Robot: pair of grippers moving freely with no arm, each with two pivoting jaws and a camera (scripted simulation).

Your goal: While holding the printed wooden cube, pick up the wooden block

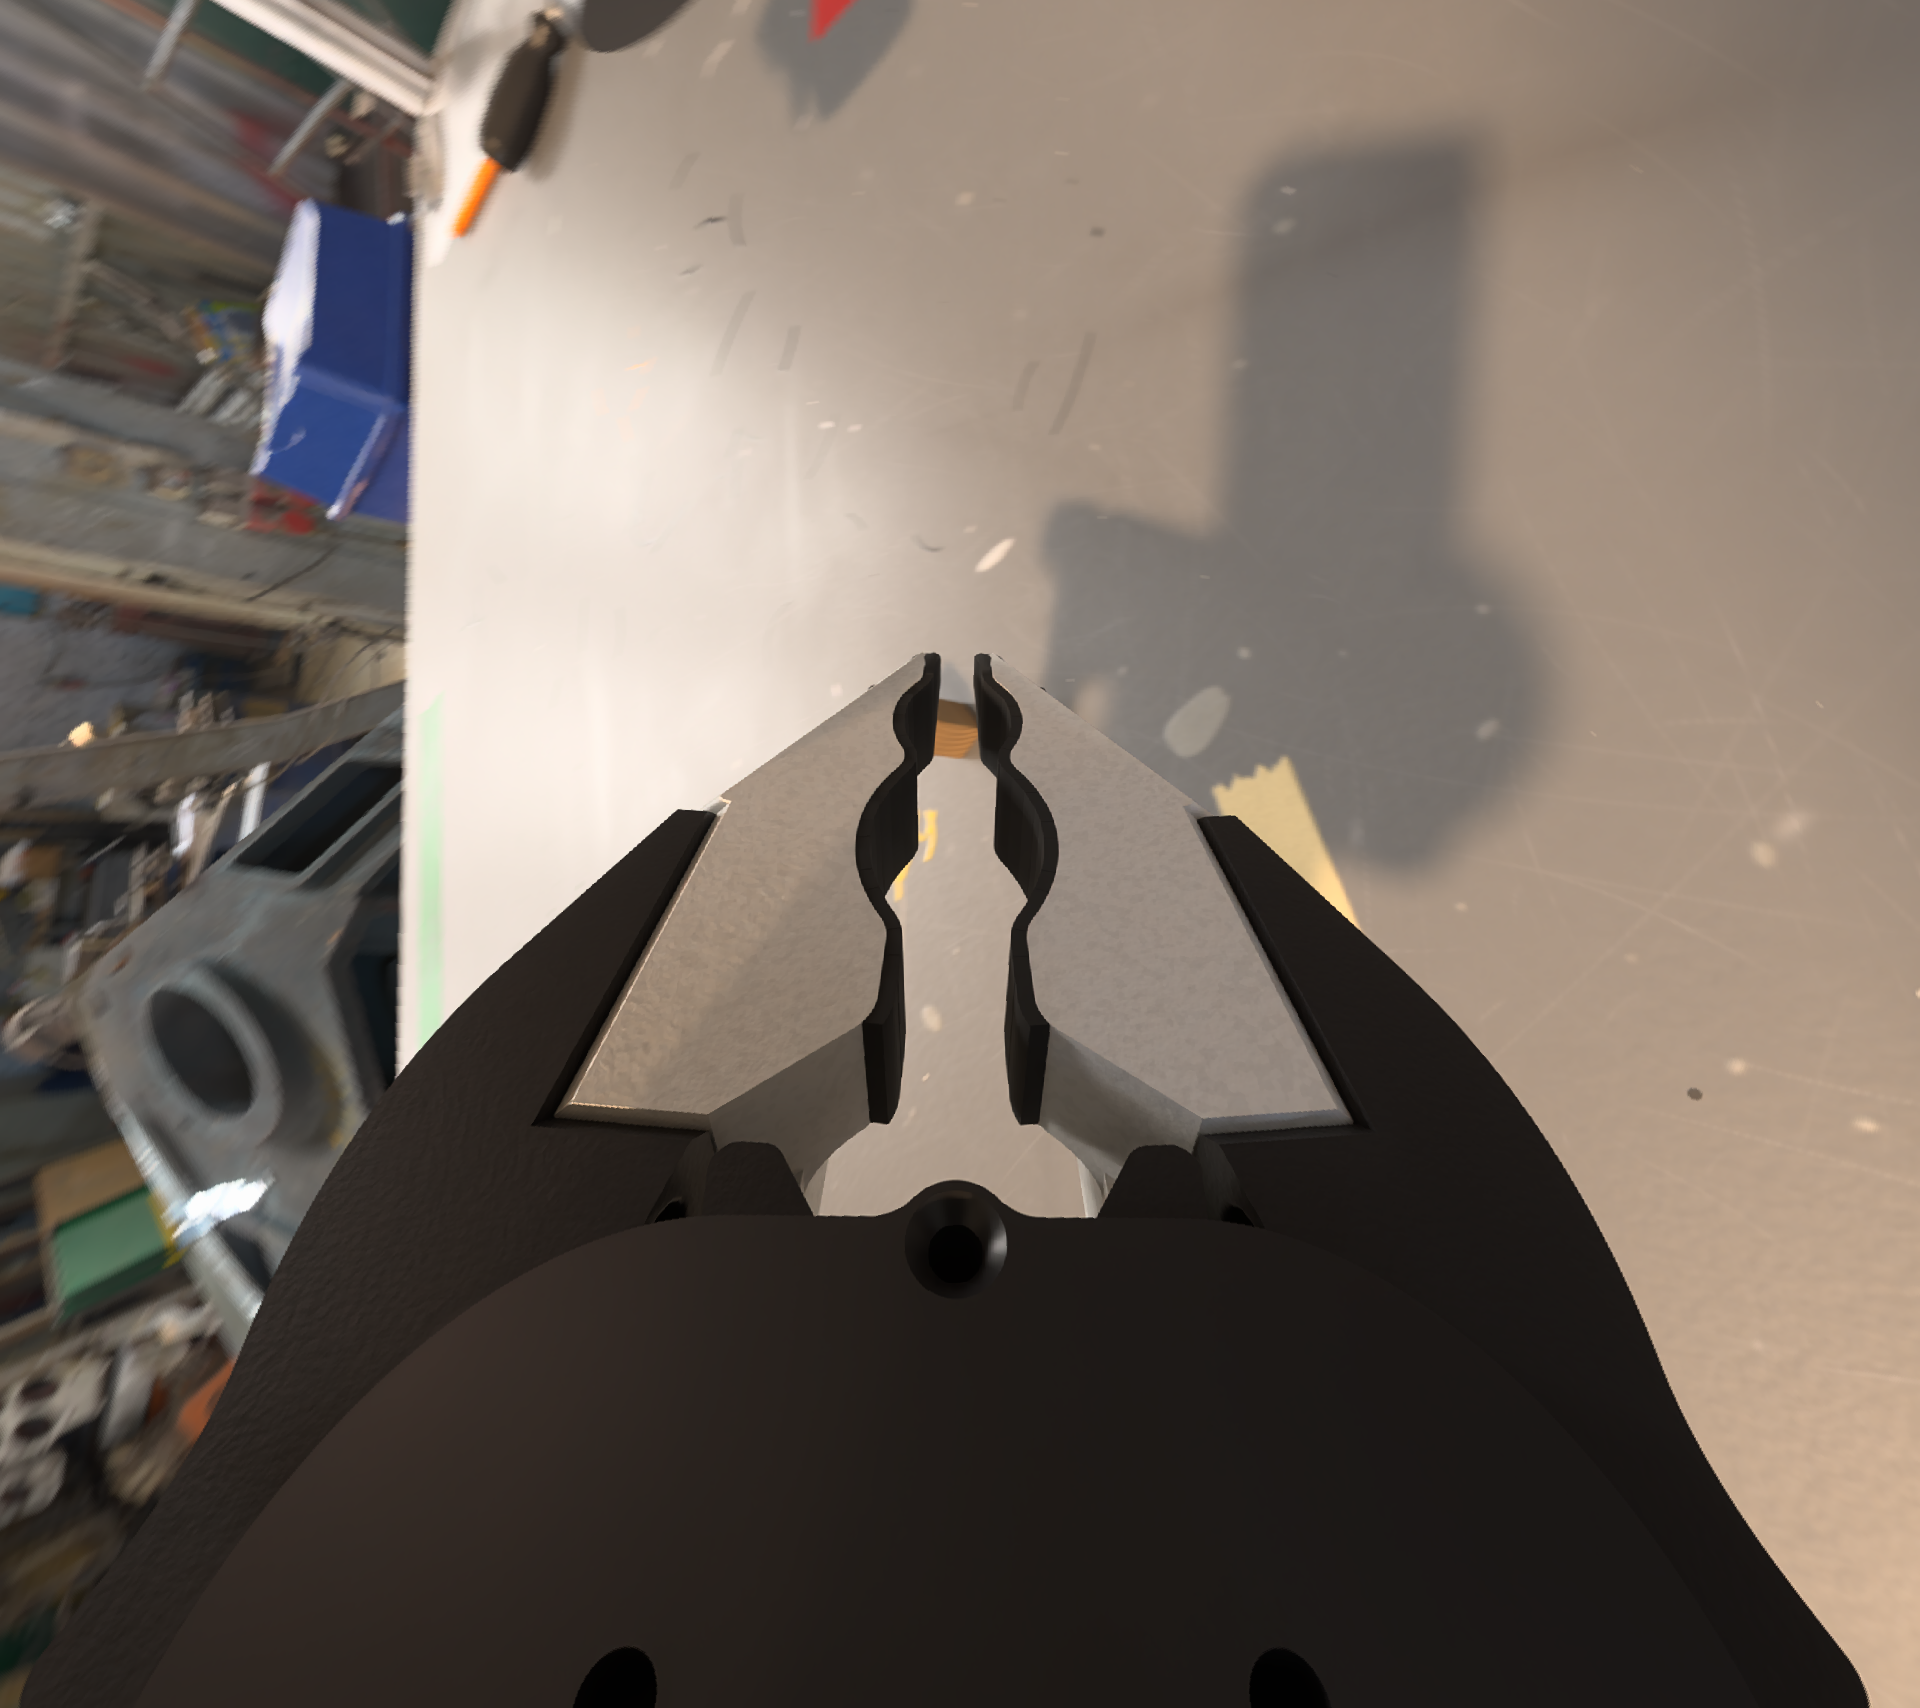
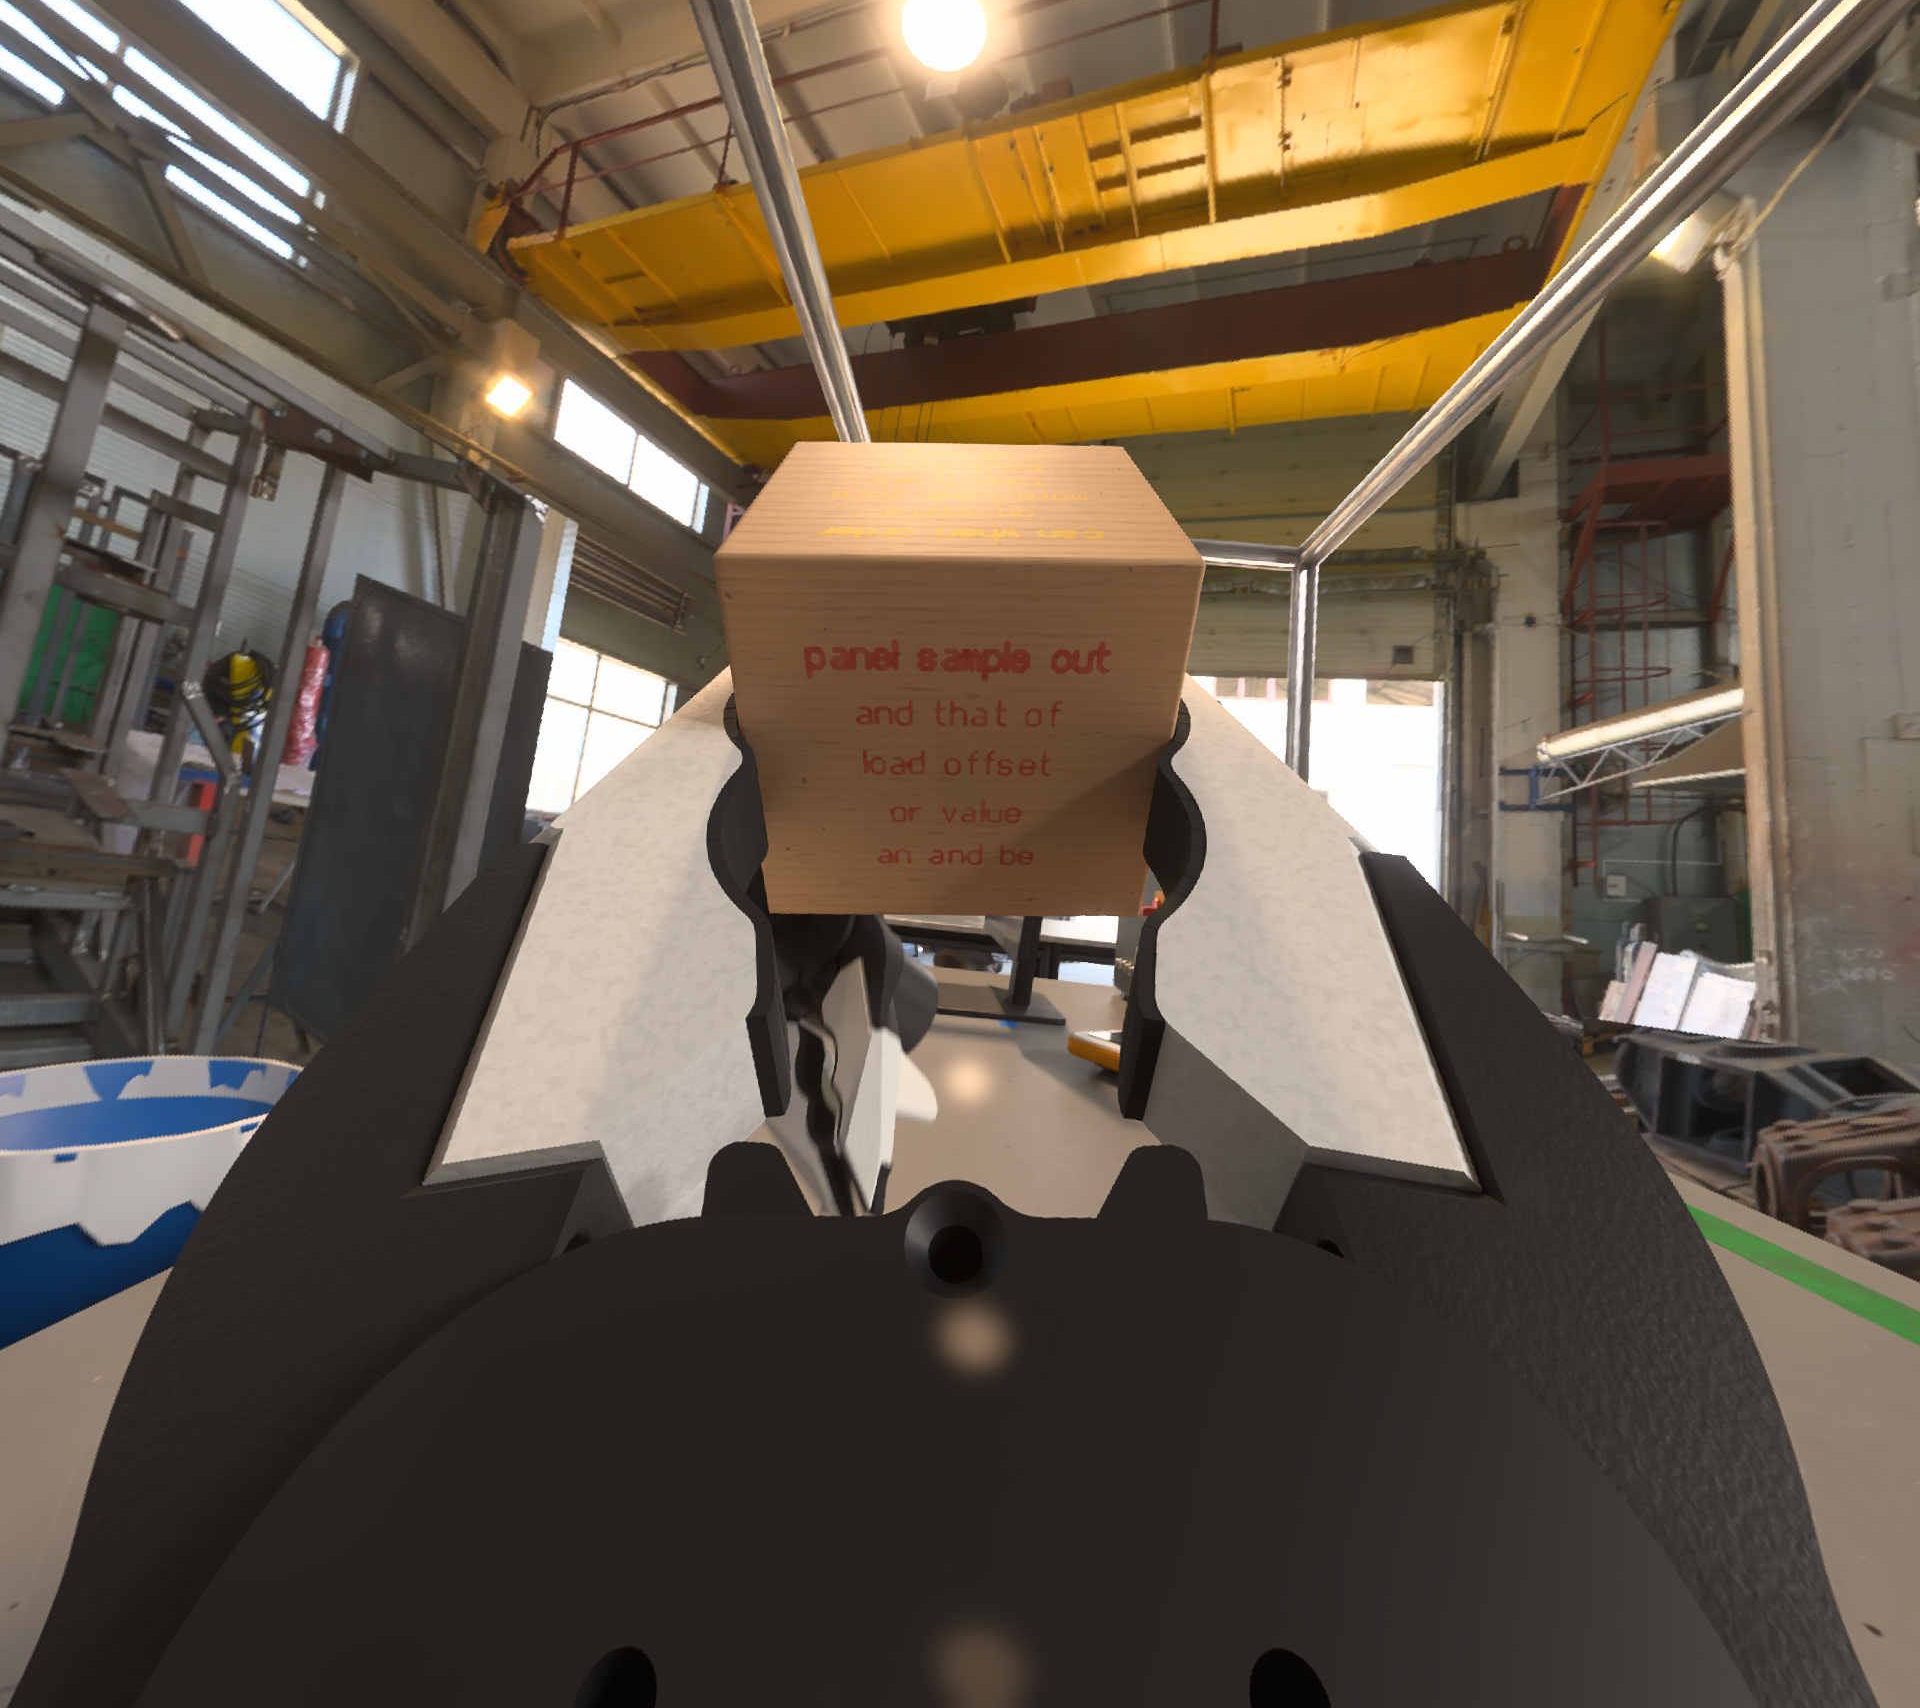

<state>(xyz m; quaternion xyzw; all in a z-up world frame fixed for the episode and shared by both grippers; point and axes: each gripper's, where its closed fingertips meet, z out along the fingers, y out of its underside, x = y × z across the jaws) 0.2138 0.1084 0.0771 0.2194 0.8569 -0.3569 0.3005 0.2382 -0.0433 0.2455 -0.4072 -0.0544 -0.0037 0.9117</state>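
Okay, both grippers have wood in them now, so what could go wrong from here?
1. The left gripper pinches the wooden block only near its fingertips, with little of the block showing between them; a jolt might twist it loose.
2. The right gripper holds the printed wooden cube by its lower part, the top standing clear of the fingers, so a quick swing may tip it out.
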